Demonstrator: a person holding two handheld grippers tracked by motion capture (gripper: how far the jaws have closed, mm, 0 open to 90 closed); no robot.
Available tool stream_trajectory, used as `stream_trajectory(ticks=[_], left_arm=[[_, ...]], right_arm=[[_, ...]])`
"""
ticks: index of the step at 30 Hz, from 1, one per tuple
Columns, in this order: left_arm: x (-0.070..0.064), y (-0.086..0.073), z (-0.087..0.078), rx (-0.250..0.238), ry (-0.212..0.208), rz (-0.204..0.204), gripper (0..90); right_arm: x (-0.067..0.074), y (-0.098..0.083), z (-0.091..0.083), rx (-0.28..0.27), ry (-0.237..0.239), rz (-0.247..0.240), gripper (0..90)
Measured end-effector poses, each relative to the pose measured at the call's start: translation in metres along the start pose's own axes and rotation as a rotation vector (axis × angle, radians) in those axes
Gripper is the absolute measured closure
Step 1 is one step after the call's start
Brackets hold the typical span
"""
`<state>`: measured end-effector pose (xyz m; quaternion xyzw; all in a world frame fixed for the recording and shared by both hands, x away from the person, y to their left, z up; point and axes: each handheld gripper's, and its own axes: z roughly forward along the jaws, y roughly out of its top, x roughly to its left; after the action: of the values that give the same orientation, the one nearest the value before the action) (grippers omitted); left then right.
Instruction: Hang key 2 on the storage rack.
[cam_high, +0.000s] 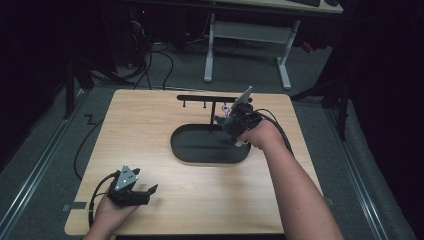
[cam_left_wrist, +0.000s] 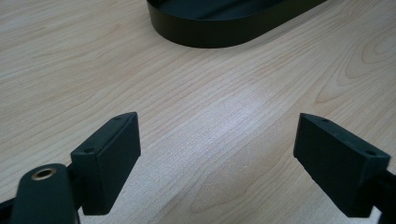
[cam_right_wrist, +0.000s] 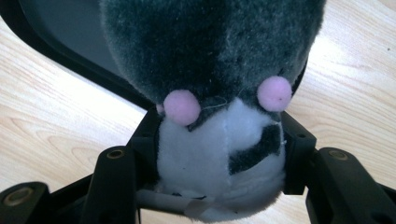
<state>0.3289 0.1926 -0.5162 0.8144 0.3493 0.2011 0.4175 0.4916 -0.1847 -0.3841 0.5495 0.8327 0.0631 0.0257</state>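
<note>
A grey and white plush toy (cam_right_wrist: 219, 56) with two pink dots sits between the jaws of my right gripper (cam_right_wrist: 219, 140), which is shut on its white part. In the high view this gripper (cam_high: 226, 121) holds the toy (cam_high: 233, 126) low over the right end of a black oval tray (cam_high: 200, 157), the tray's rim (cam_right_wrist: 60, 51) just beyond the toy. My left gripper (cam_high: 149, 192) rests near the table's front left, open with nothing between its jaws (cam_left_wrist: 217, 158). It points toward the tray (cam_left_wrist: 210, 37).
A black bar stand (cam_high: 207, 98) with small hooks rises at the tray's far side, close to my right gripper. The wooden table (cam_high: 150, 130) ends near my left hand. Beyond it are a white-legged desk (cam_high: 247, 35) and floor cables (cam_high: 82, 145).
</note>
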Motion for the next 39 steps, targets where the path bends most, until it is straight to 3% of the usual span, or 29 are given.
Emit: stream_trajectory(ticks=[7,12,26,31,39], left_arm=[[-0.001,0.000,0.000,0.008,-0.007,0.004,15.2],[-0.001,0.000,0.001,0.008,-0.010,0.004,15.2],[-0.002,0.000,-0.001,0.011,-0.016,0.005,15.1],[-0.002,0.000,0.000,0.008,-0.016,0.004,15.1],[-0.008,0.001,0.002,0.020,-0.028,0.021,15.1]], right_arm=[[0.000,0.001,0.004,-0.021,0.012,0.008,45.5],[0.001,0.000,0.006,-0.024,0.023,0.003,38.7],[-0.006,-0.019,-0.007,-0.072,0.037,0.017,38.9],[-0.006,-0.034,-0.003,-0.096,0.042,0.000,41.3],[-0.008,-0.077,0.011,-0.211,0.042,-0.016,41.2]])
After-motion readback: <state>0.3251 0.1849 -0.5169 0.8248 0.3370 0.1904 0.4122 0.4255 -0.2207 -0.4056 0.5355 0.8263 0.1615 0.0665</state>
